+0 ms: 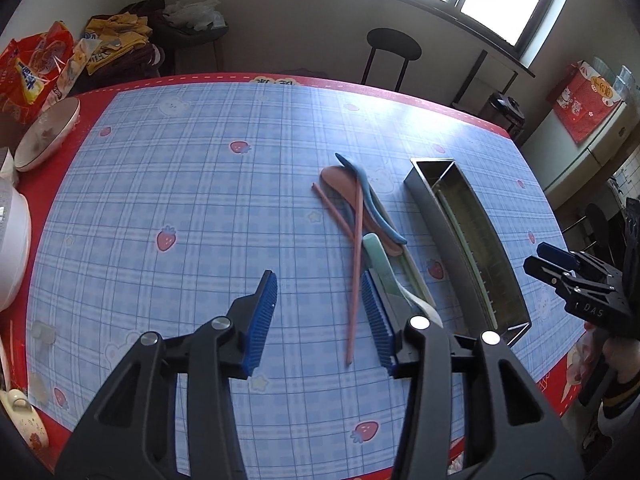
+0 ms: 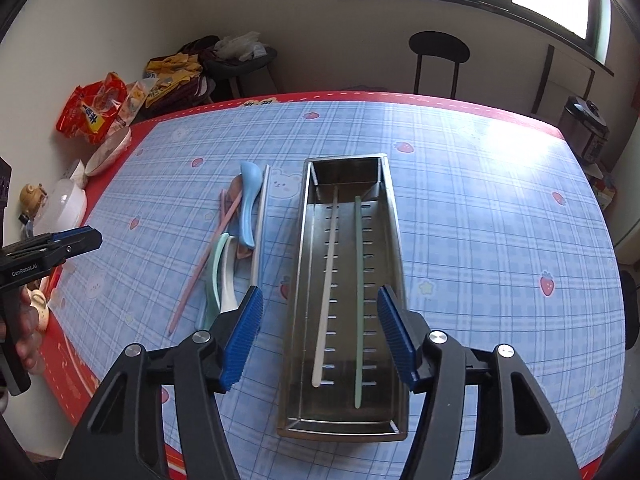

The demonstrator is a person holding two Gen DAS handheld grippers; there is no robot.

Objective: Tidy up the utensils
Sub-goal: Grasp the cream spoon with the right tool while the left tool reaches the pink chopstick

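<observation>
So the rectangular perforated stainless steel tray (image 2: 348,304) already has a white chopstick (image 2: 325,292) and a pale green chopstick (image 2: 359,300) lying lengthwise in it. The rest sit in a loose pile on the blue plaid tablecloth (image 1: 160,184), just left of the tray: long pink chopsticks (image 1: 355,272), a blue plastic spoon (image 1: 370,200), a mint green spoon (image 1: 380,260).

I'd grab the pink chopstick next. It crosses its twin, so pinch near the free end and lift straight up so nothing drags.

Left gripper (image 1: 320,312) is wide open, hovering with that chopstick between its pads. Right gripper (image 2: 320,336) is open too, empty, straddling the tray's near end.
</observation>
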